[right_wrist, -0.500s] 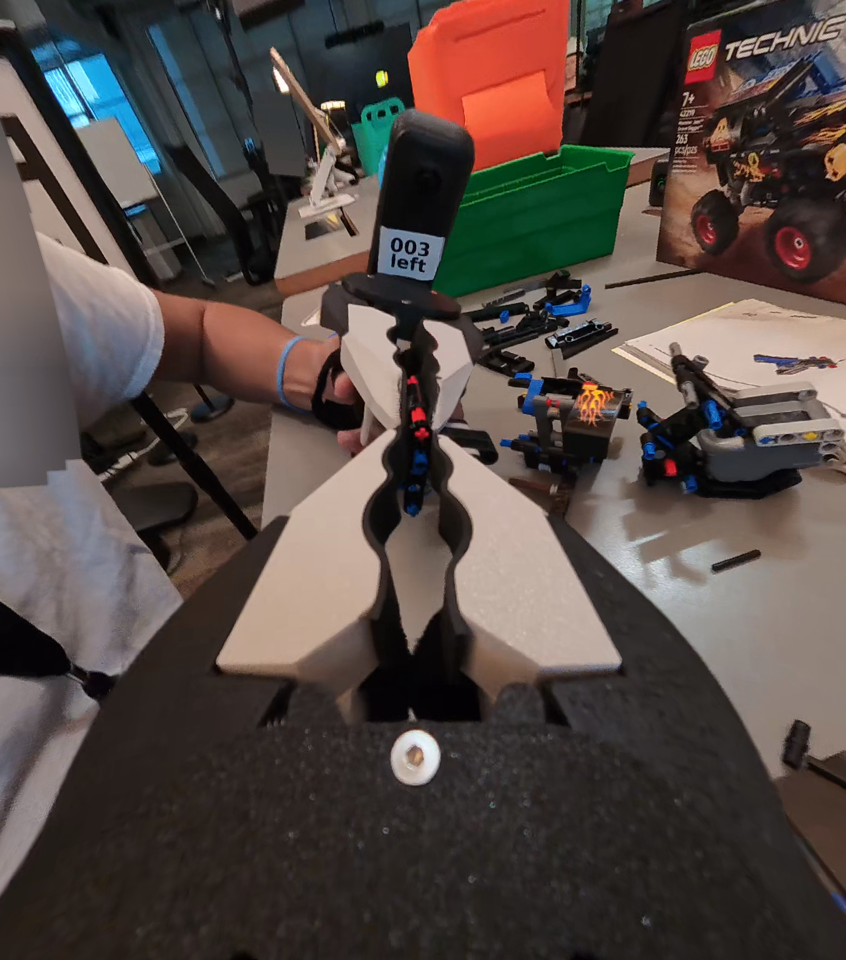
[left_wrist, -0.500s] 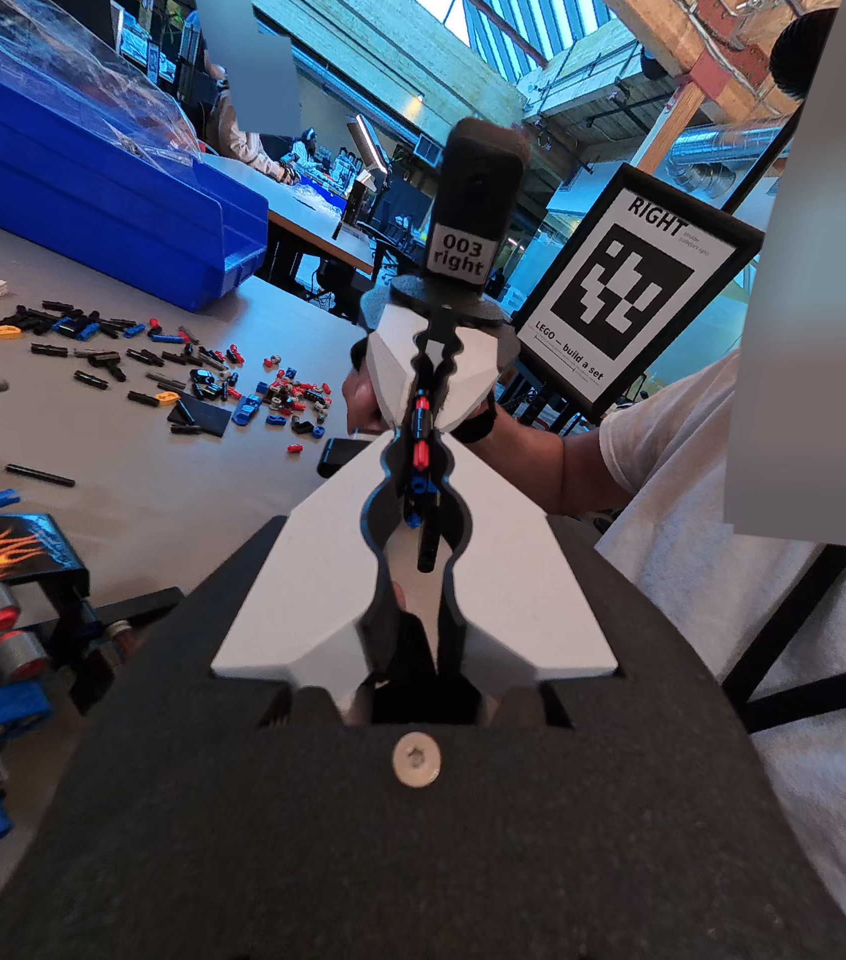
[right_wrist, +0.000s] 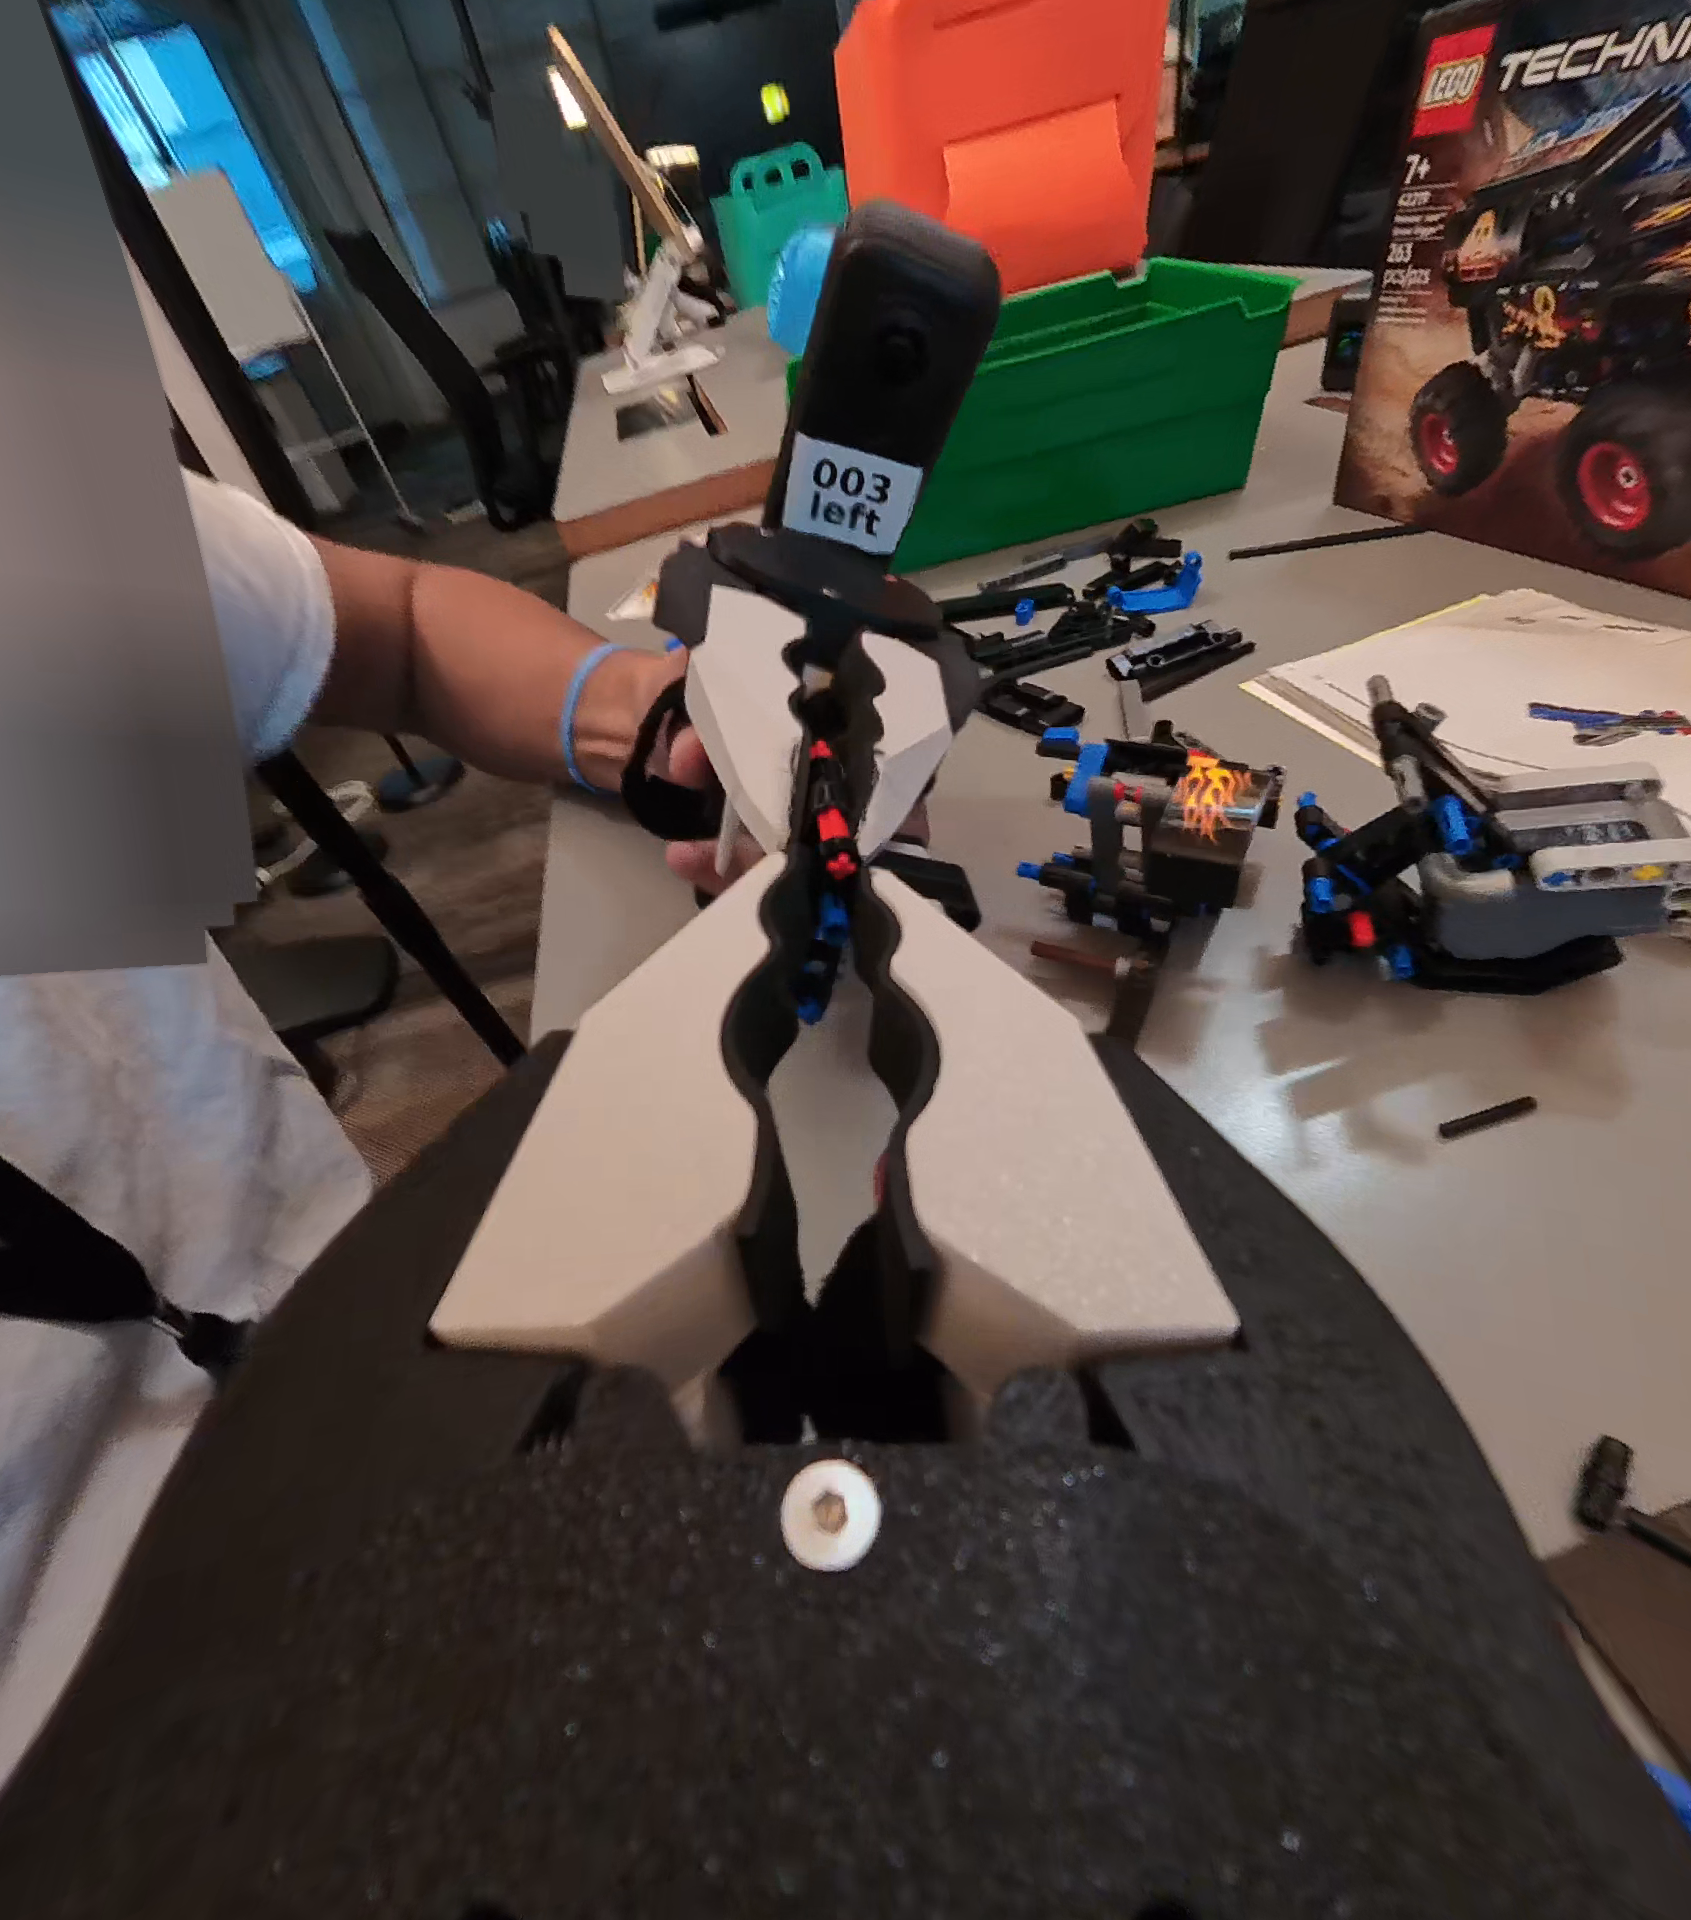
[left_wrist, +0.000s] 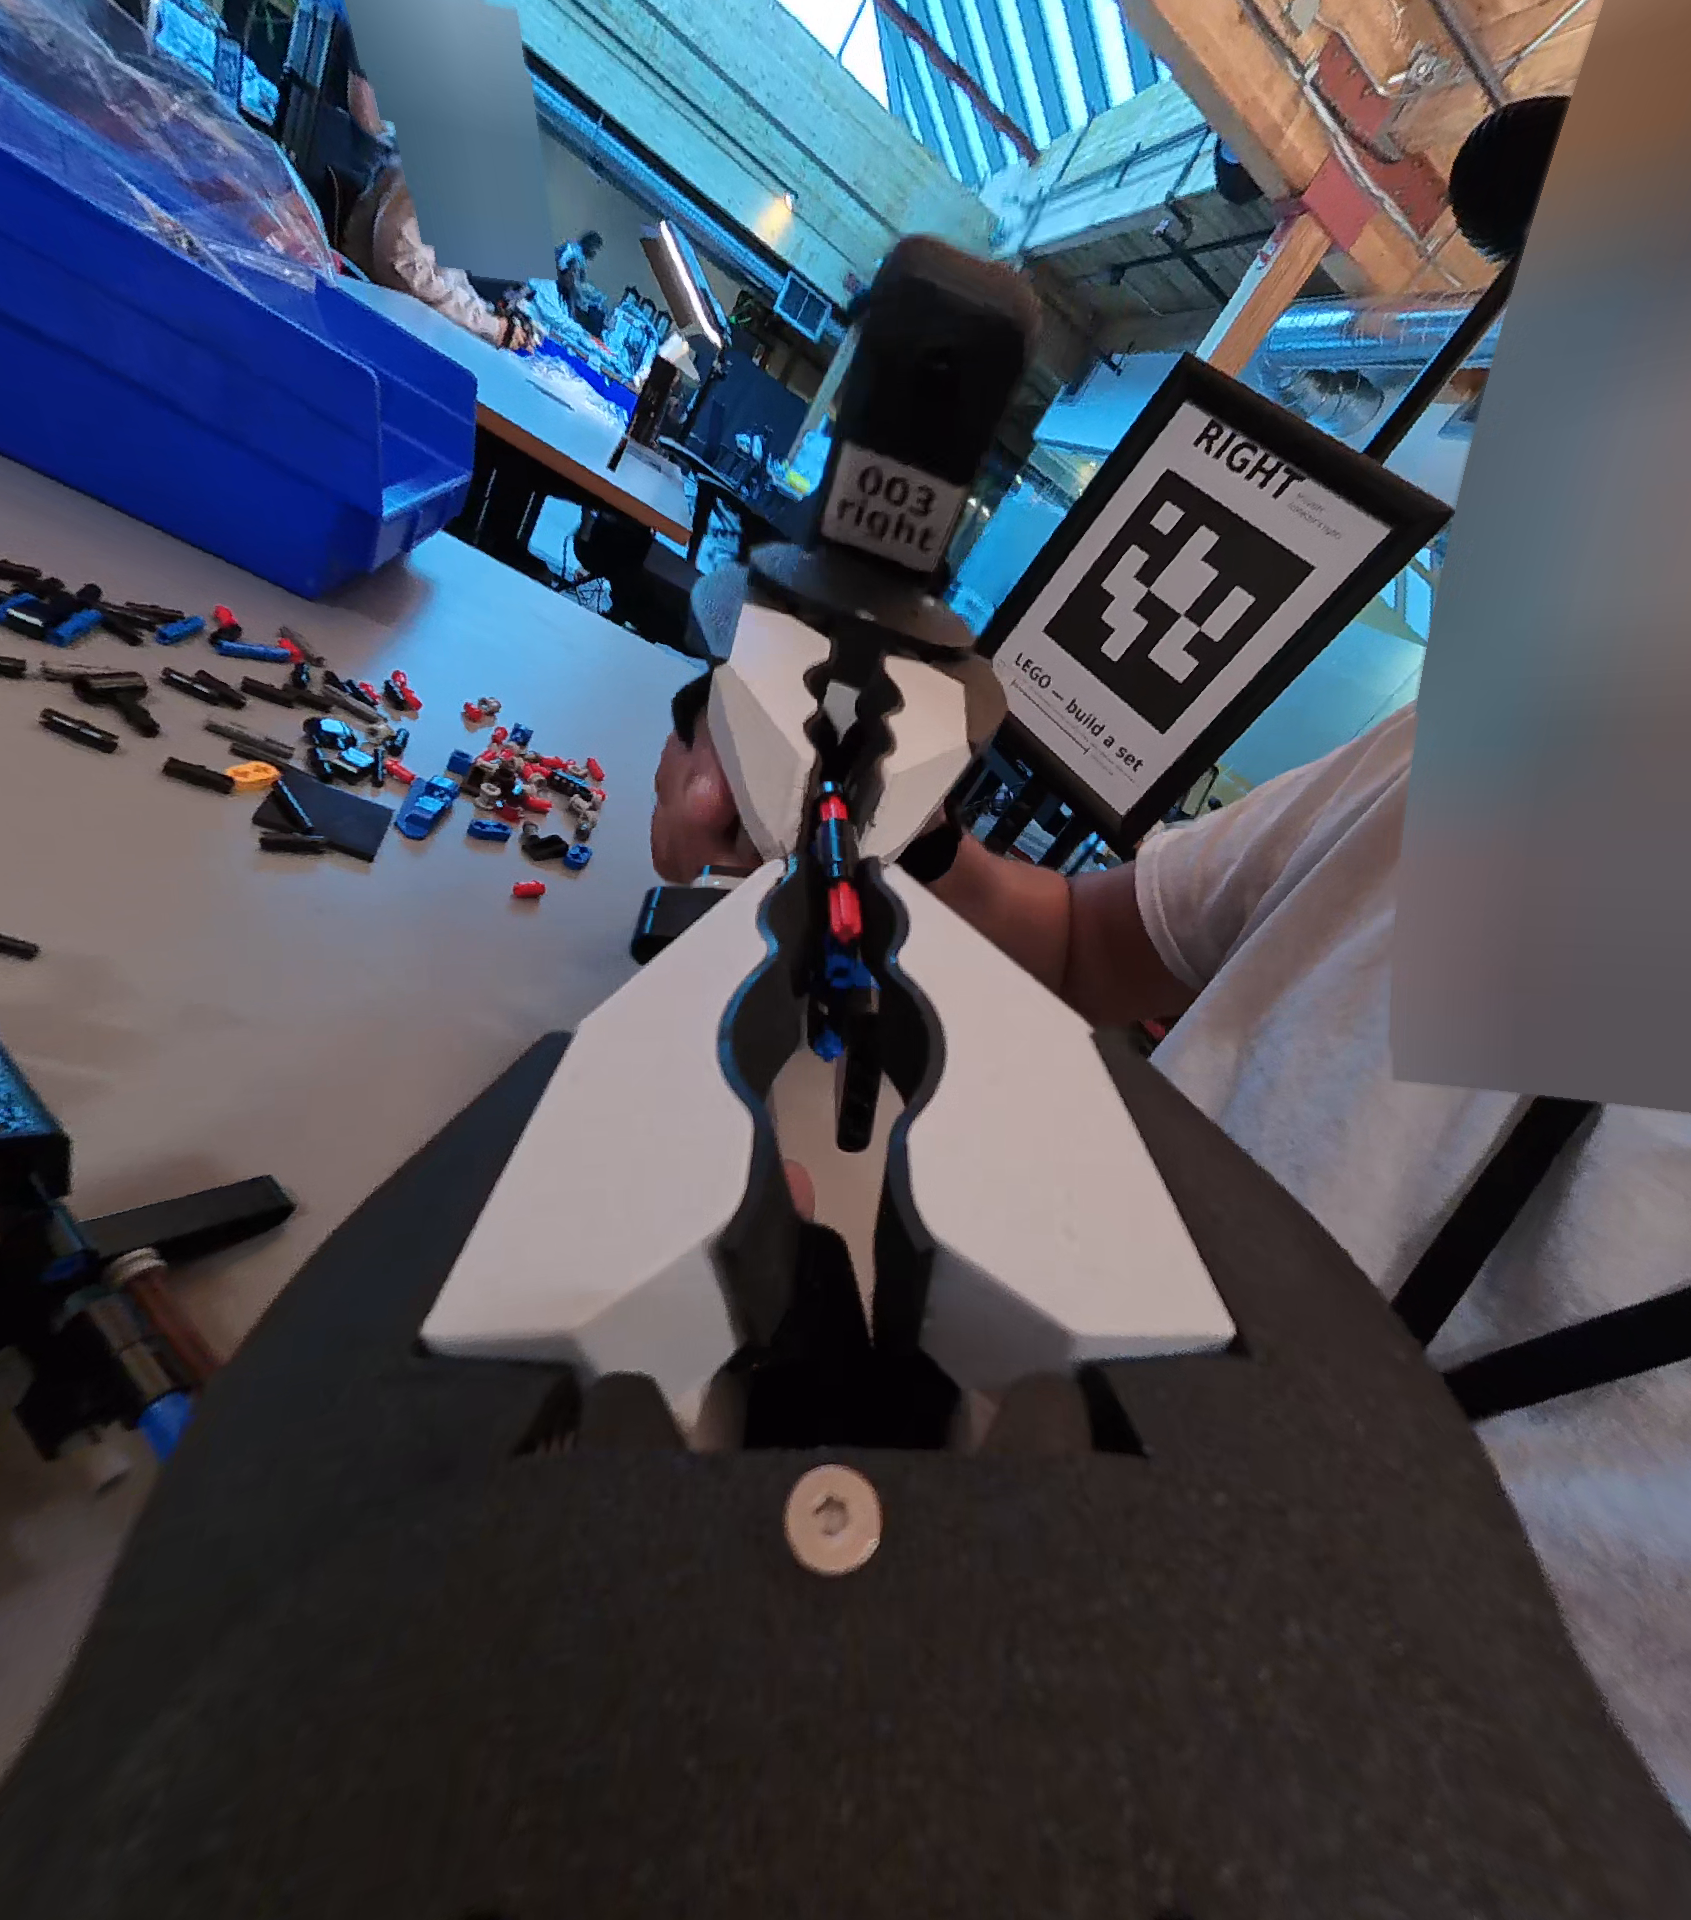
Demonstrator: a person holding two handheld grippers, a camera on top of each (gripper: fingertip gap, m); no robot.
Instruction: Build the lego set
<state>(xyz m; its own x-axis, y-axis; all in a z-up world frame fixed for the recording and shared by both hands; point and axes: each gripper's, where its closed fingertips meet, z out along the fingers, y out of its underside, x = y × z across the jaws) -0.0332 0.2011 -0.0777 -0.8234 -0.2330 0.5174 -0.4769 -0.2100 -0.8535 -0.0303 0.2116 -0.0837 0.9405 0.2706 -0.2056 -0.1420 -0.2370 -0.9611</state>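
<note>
Black beam with red and blue pins point(left_wrist: 836, 935) is held in the air between the two claws, off the table's near edge, in front of the person's shirt. Left gripper point(left_wrist: 825, 904) and right gripper point(right_wrist: 825, 894) are both clenched on it, tip to tip, one from each end (so one beam, two grips). Versus half a second ago: barely any change, just a slight tilt of both views; grips and beam look the same. My read: still seating or aligning a pin, nothing snapped in yet. Flame-printed subassembly point(right_wrist: 1168, 831) and grey chassis block point(right_wrist: 1547, 873) sit mid-table, untouched. Loose parts pile point(left_wrist: 467, 769) lies toward the far edge by the blue bin point(left_wrist: 197, 395).
</note>
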